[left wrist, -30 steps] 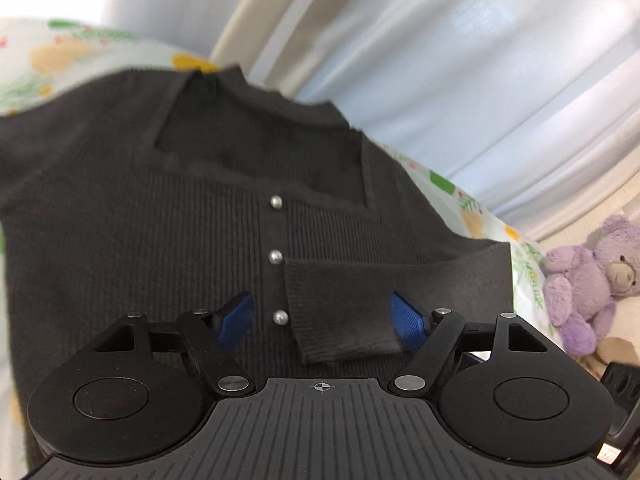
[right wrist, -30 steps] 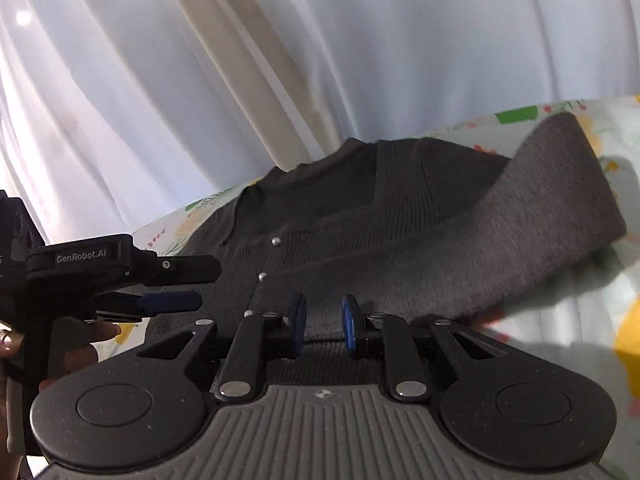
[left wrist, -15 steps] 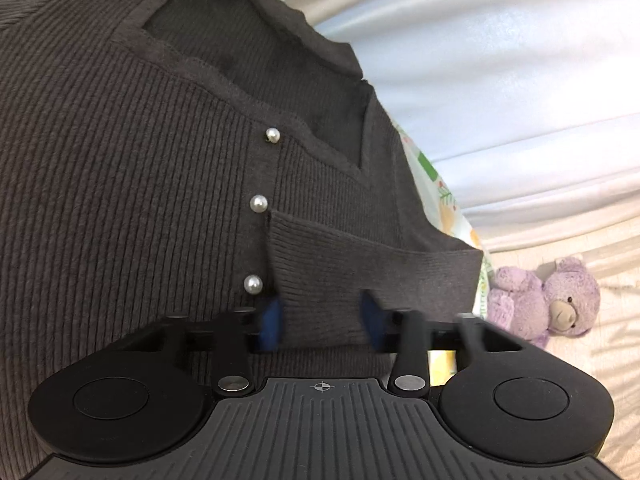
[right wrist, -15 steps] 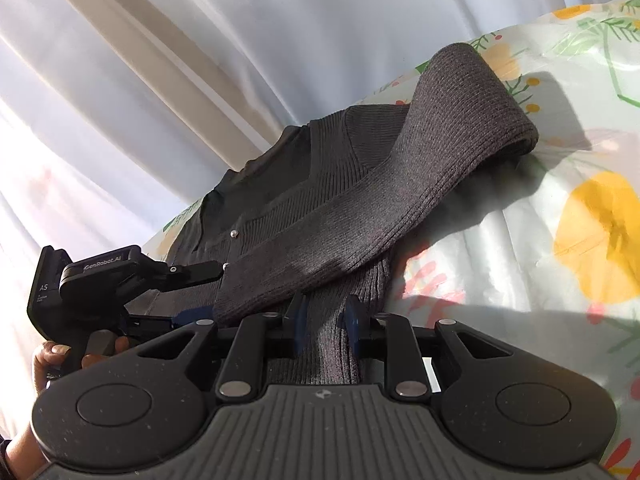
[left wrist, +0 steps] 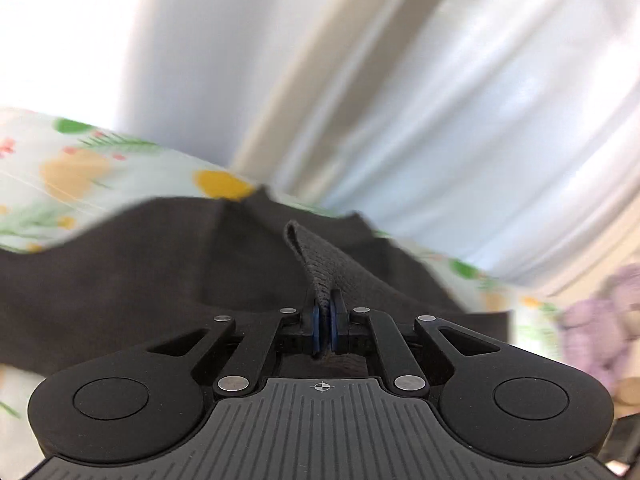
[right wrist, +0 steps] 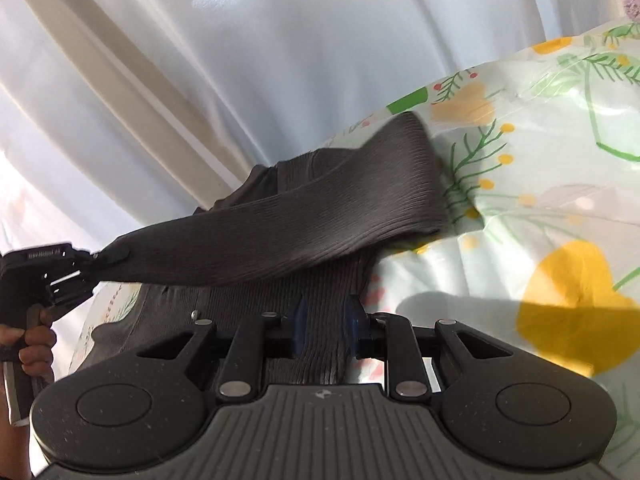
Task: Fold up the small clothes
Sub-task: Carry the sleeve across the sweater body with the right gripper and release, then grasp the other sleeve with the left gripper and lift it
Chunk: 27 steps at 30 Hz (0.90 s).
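A dark grey ribbed cardigan [left wrist: 120,272] with pearl buttons lies on a floral sheet [left wrist: 80,168]. My left gripper [left wrist: 325,326] is shut on the cuff of one sleeve [left wrist: 320,264], and the fabric rises in a pinched ridge ahead of the pads. In the right wrist view that sleeve [right wrist: 300,224] stretches lifted across the cardigan's body to the left gripper [right wrist: 108,258], which a person's hand [right wrist: 34,344] holds. My right gripper [right wrist: 325,322] is closed on a bunched edge of the cardigan [right wrist: 320,292], and ribbed fabric fills the gap between its blue pads.
White curtains [right wrist: 280,60] hang right behind the bed. A purple teddy bear [left wrist: 592,328] sits blurred off the sheet's right side. The floral sheet [right wrist: 540,184] lies bare to the right of the cardigan.
My left gripper went from wide open over the cuff to shut on it and lifted it off the cardigan. The right gripper shifted and rolled while keeping its hold on the fabric.
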Motion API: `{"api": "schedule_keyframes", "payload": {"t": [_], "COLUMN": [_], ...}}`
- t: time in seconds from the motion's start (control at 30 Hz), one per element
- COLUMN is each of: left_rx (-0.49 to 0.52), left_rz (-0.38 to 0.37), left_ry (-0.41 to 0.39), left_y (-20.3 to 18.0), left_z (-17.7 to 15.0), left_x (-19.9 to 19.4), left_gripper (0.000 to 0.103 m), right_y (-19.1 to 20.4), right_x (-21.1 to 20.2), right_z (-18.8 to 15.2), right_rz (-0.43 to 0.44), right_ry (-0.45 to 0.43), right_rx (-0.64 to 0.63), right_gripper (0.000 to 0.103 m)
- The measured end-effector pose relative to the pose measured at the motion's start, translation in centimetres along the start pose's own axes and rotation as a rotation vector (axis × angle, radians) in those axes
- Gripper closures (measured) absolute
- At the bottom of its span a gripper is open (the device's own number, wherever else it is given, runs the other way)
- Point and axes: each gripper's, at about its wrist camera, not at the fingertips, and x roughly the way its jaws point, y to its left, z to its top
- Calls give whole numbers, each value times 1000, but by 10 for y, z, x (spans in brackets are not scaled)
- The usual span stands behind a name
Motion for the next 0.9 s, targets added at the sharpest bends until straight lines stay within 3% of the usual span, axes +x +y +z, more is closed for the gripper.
{"api": "schedule_keyframes", "payload": {"t": [0.13, 0.33, 0.53, 0.77, 0.9], "left_rx": [19, -15, 21, 56, 28], "left_rz": [136, 136, 163, 250, 263], "left_ry": [11, 24, -29, -21, 7], "left_y": [30, 44, 38, 50, 61], "left_z": [-3, -6, 7, 12, 8], "left_x": [5, 17, 17, 26, 31], "left_gripper": [97, 97, 97, 96, 96], "right_y": [-9, -16, -14, 4, 0], "right_x": [9, 30, 47, 35, 29], "right_z": [17, 34, 40, 45, 53], "right_rz": [-19, -1, 22, 61, 6], "right_ry": [-15, 15, 26, 26, -14], "right_rx": [50, 113, 162, 20, -2], "right_gripper": [81, 73, 73, 72, 67]}}
